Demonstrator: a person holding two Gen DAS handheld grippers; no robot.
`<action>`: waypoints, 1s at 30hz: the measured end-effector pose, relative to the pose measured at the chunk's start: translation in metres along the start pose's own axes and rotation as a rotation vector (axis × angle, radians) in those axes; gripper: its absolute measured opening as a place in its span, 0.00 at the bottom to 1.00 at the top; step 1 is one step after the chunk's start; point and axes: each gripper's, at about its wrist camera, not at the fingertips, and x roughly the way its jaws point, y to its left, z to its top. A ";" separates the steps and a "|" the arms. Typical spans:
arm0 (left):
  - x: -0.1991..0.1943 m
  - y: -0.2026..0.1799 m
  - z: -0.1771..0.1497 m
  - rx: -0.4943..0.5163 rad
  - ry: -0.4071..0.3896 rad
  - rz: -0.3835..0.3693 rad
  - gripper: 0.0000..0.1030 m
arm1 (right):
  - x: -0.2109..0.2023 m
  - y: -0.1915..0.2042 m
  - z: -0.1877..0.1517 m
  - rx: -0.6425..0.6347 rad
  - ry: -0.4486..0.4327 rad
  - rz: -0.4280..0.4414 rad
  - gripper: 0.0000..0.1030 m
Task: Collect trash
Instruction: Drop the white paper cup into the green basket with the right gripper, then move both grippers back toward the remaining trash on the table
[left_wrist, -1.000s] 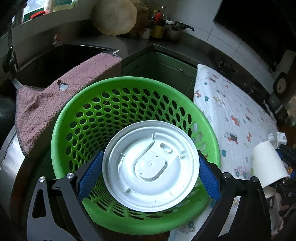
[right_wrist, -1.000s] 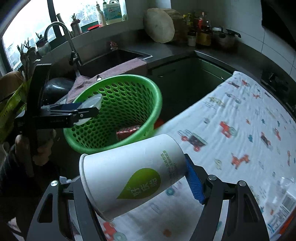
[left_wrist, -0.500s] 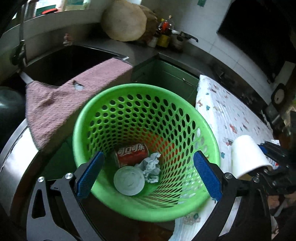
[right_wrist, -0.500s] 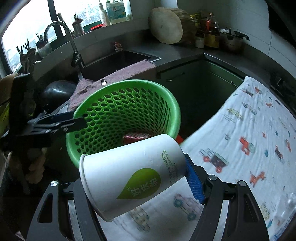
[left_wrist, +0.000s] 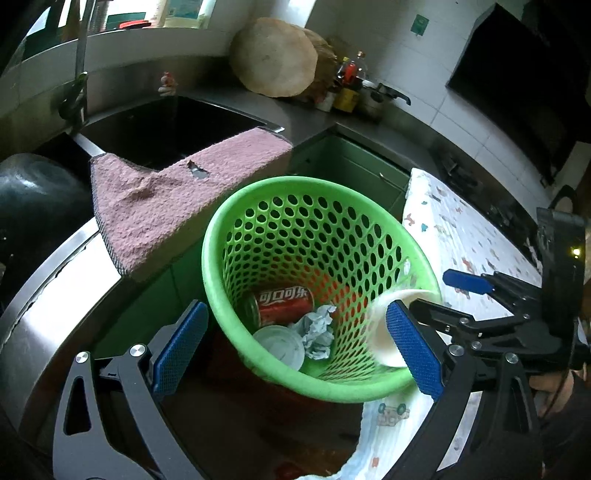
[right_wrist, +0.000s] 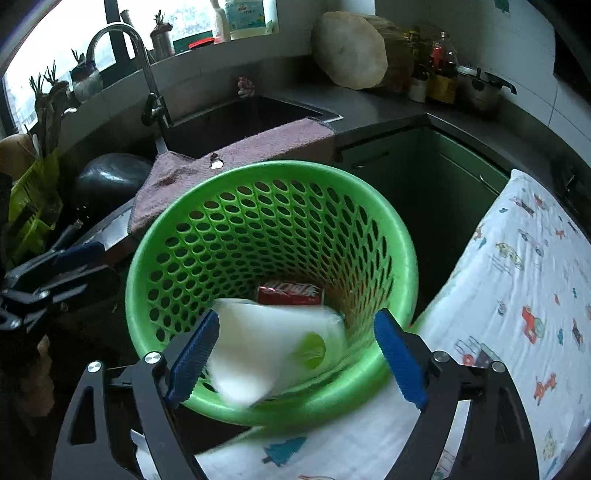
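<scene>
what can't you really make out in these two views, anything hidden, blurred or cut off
- Paper cup: motion-blurred in the right wrist view as the right gripper opens; its print is unreadable, and whether it touches a pad is unclear.
- Same cup in the left wrist view: partly hidden behind a blue pad and the green basket wall.
- Red can: lower part hidden by the cup in the right wrist view.
- Basket's near rim: blurred, right wrist view.

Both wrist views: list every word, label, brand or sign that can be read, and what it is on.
"可口可乐", in white on the red drink can lying in the green perforated plastic basket.
White paper cup with a green drop logo: motion-blurred, unreadable.
Blue-and-white label on the large white bottle on the windowsill: too small to read.
Green sticker on the white wall tiles: too small to read.
</scene>
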 end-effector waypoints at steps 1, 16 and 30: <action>-0.001 0.000 0.000 -0.001 0.000 0.001 0.93 | 0.000 0.001 0.000 0.003 -0.001 0.006 0.80; -0.014 -0.032 -0.011 0.054 -0.010 -0.025 0.93 | -0.087 -0.013 -0.048 -0.006 -0.066 -0.078 0.82; -0.026 -0.111 -0.033 0.155 0.003 -0.105 0.93 | -0.192 -0.086 -0.144 0.106 -0.089 -0.243 0.84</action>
